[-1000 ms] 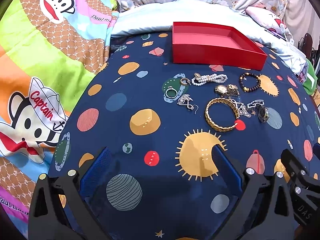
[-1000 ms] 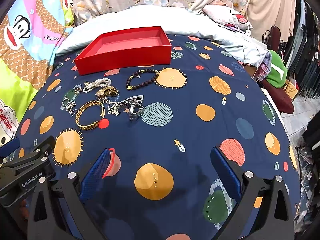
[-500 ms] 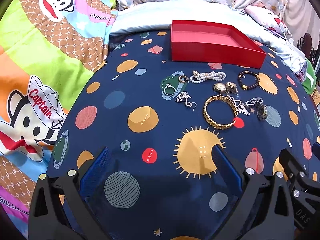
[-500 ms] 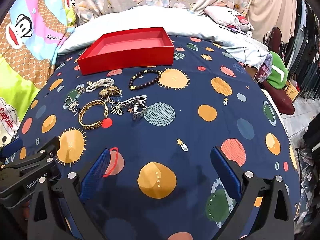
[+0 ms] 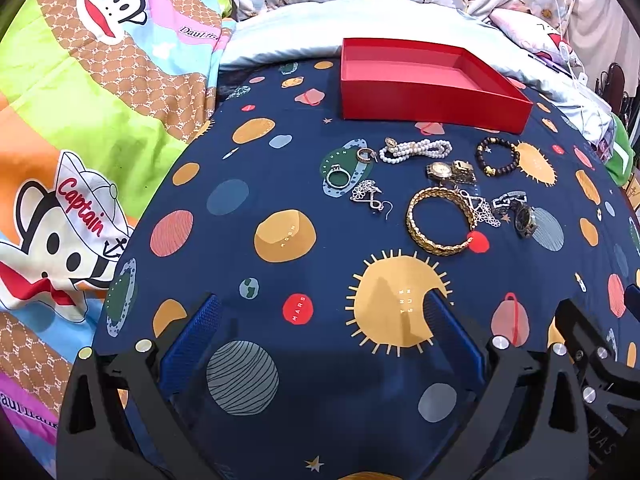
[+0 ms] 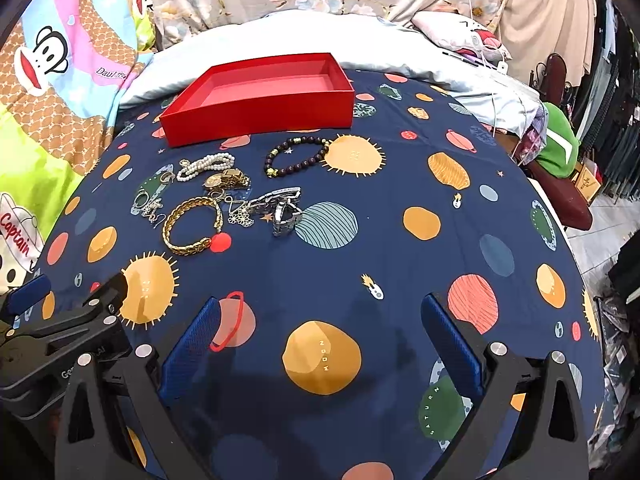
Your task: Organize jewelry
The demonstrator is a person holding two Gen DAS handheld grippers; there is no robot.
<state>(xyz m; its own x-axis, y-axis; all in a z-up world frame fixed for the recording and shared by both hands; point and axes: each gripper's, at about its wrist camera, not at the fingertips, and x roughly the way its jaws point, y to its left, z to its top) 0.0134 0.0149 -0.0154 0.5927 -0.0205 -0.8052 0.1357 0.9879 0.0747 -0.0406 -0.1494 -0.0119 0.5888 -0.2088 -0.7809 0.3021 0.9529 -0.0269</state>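
Observation:
An empty red box (image 5: 432, 84) (image 6: 260, 100) sits at the far side of the navy planet-print cloth. In front of it lies a cluster of jewelry: a gold bangle (image 5: 438, 222) (image 6: 190, 226), a pearl bracelet (image 5: 414, 150) (image 6: 206, 166), a dark bead bracelet (image 5: 496, 156) (image 6: 296, 158), a gold watch (image 5: 450, 170) (image 6: 226, 179), a steel watch (image 5: 518, 212) (image 6: 280, 210), rings (image 5: 338, 176) and silver earrings (image 5: 372, 198). My left gripper (image 5: 320, 344) is open, low over the cloth, short of the jewelry. My right gripper (image 6: 320, 344) is open too, to the right of the cluster.
A cartoon monkey blanket (image 5: 80, 140) lies along the left. A pale pillow (image 6: 320, 36) and floral fabric sit behind the box. A green garment (image 6: 558, 144) and clothes racks stand past the bed's right edge. The left gripper's body (image 6: 60, 332) shows at the right view's lower left.
Both views have drawn back and risen slightly, so the jewelry and the box sit a little farther off. Both grippers stay open and no piece has moved.

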